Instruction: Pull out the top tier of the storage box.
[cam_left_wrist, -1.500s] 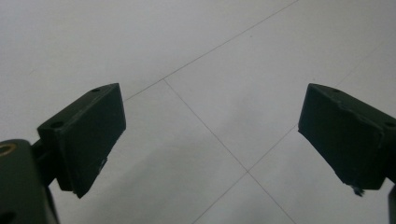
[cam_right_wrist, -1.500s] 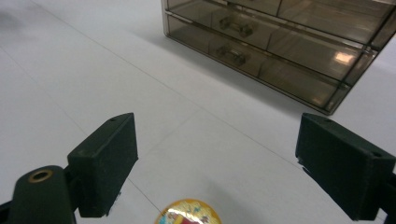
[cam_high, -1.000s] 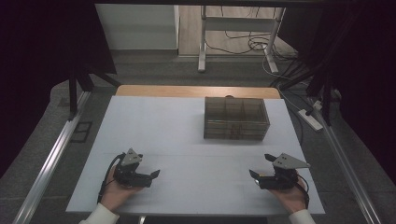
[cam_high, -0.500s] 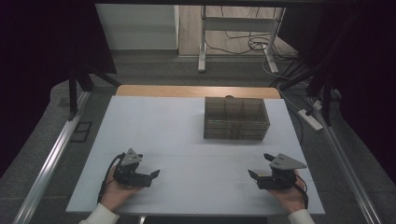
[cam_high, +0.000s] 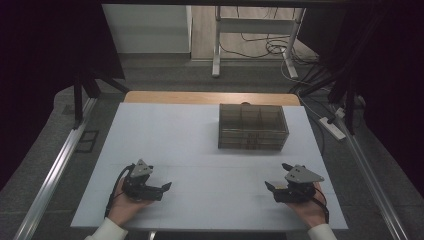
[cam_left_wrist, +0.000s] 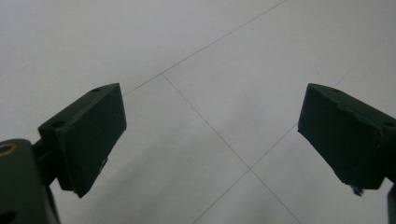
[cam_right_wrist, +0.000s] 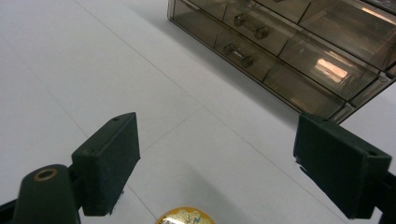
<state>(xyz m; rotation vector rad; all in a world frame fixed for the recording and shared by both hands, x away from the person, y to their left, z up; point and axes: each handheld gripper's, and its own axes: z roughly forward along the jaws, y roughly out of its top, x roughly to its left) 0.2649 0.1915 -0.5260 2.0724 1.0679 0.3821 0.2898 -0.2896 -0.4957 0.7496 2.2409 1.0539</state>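
A smoky see-through drawer box (cam_high: 252, 126) stands on the white table (cam_high: 200, 145), right of the middle. The right gripper view looks at its front, the drawer box (cam_right_wrist: 289, 42) with small knobbed drawers shut. My left gripper (cam_high: 162, 191) rests low near the front left, held by a hand, jaws wide apart and pointing right. Over bare table its jaws, the left gripper (cam_left_wrist: 212, 98), hold nothing. My right gripper (cam_high: 276, 176) sits at the front right, open and empty, right gripper (cam_right_wrist: 217, 119). A small round gold object (cam_right_wrist: 185, 217) lies just below its jaws.
A wooden strip (cam_high: 210, 97) runs along the table's far edge. Metal rails (cam_high: 55, 170) flank the table on both sides. Desk legs and cables (cam_high: 260, 45) stand on the floor beyond. Open white surface lies between the two grippers and in front of the box.
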